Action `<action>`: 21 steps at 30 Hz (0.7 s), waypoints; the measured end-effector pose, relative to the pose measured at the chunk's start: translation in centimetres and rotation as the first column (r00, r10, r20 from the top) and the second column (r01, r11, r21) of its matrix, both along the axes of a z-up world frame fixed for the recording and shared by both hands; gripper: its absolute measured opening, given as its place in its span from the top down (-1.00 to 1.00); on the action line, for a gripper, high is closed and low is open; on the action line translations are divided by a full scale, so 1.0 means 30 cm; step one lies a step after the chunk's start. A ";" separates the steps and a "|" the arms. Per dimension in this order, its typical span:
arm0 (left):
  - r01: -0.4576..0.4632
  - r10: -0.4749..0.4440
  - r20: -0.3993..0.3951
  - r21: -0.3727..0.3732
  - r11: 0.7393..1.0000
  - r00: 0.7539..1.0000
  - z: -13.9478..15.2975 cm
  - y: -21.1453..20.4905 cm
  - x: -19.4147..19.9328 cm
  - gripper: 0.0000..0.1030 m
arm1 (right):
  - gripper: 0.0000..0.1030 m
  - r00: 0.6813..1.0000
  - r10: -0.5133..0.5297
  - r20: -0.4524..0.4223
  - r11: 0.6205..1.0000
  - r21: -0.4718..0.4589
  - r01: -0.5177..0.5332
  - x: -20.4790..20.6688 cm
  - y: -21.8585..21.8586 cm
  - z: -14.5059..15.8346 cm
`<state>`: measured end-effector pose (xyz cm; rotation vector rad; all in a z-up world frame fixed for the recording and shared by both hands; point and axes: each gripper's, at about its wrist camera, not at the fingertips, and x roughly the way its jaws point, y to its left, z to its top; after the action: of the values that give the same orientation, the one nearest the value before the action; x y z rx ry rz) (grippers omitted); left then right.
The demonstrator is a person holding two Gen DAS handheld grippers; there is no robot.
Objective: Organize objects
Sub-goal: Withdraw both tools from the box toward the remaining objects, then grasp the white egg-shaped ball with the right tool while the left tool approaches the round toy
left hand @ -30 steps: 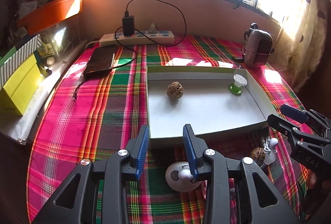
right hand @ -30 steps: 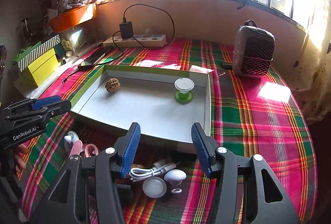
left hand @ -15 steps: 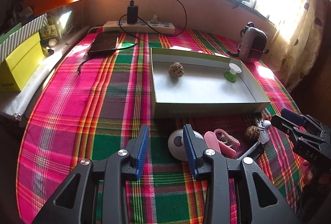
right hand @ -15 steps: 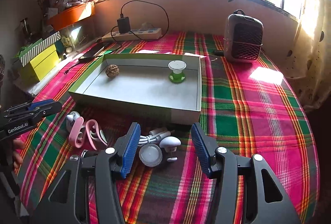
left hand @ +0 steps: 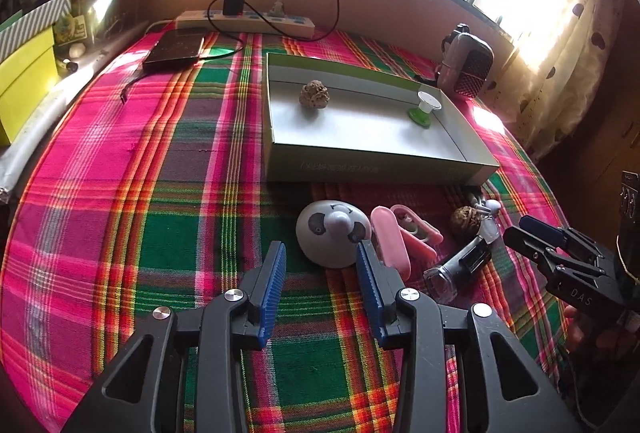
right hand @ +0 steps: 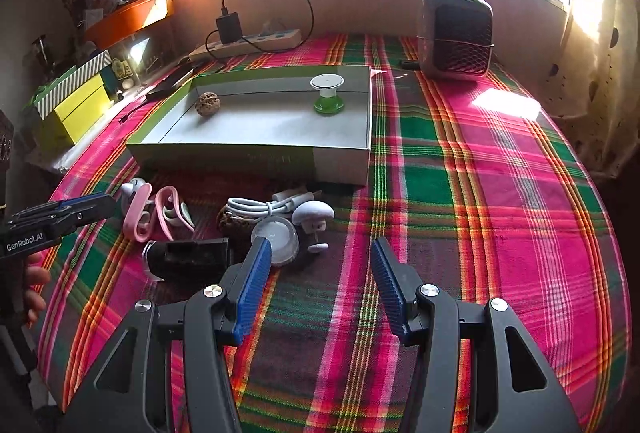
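Observation:
A shallow grey-green box (left hand: 360,165) (right hand: 240,157) holds a walnut (left hand: 314,95) (right hand: 207,104) and a green-and-white spool (left hand: 424,109) (right hand: 327,95). Loose items lie on the cloth in front of it: a grey round panda-face piece (left hand: 332,237), pink clips (left hand: 390,245) (right hand: 160,213), a second walnut (left hand: 464,219), a dark vial (left hand: 460,267) (right hand: 188,257), a white disc (right hand: 276,239), a white mushroom-shaped piece (right hand: 314,213) and a white cable (right hand: 256,209). My left gripper (left hand: 322,267) is opening, empty, just short of the panda piece. My right gripper (right hand: 320,267) stands open and empty beside the disc.
A plaid cloth (right hand: 460,173) covers the round table. A small heater (right hand: 456,33) stands at the back right, with a power strip (left hand: 248,23), charger and dark tablet (left hand: 176,49) at the back. Yellow boxes (right hand: 76,105) line the left ledge. A hand (right hand: 34,289) holds the left gripper.
Both grippers drew back from the box and sank toward the cloth, bringing the loose items into view. The left jaws spread wider.

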<state>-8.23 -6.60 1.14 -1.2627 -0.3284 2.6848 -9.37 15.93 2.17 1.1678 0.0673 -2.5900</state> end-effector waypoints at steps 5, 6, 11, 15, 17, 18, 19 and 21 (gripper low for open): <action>0.002 -0.002 0.014 0.000 1.000 1.000 -0.011 0.006 -0.007 0.32 | -0.02 0.999 0.032 0.015 0.999 -0.005 -0.032 -0.005 -0.025 -0.013; 0.001 -0.001 0.016 0.001 1.000 1.000 -0.012 0.005 -0.010 0.32 | -0.02 0.999 0.036 0.018 0.999 -0.002 -0.036 -0.007 -0.031 -0.016; -0.005 0.005 0.034 -0.002 1.000 0.999 -0.025 0.004 -0.027 0.32 | -0.02 0.998 0.048 0.028 0.999 0.019 -0.048 -0.022 -0.060 -0.029; -0.006 0.006 0.034 0.001 1.000 0.999 -0.026 0.007 -0.040 0.32 | -0.02 0.998 0.052 0.032 0.998 0.036 -0.053 -0.035 -0.081 -0.035; -0.005 0.005 0.035 -0.005 1.000 0.999 -0.027 0.009 -0.047 0.32 | -0.02 0.998 0.053 0.038 0.997 0.051 -0.055 -0.041 -0.087 -0.043; -0.002 0.003 0.036 -0.009 1.000 0.999 -0.027 0.010 -0.051 0.32 | -0.02 0.998 0.049 0.037 0.997 0.059 -0.051 -0.044 -0.089 -0.044; -0.002 0.003 0.036 -0.011 1.000 0.999 -0.026 0.010 -0.054 0.32 | -0.02 0.998 0.044 0.039 0.997 0.064 -0.046 -0.046 -0.088 -0.043; -0.003 0.003 0.037 -0.012 1.000 0.999 -0.027 0.011 -0.062 0.32 | -0.02 0.999 0.024 0.038 0.997 0.074 -0.027 -0.051 -0.083 -0.043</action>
<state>-10.07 -6.26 0.33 -1.3178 -0.3193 2.6724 -10.89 13.44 0.90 1.2318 0.1706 -2.5624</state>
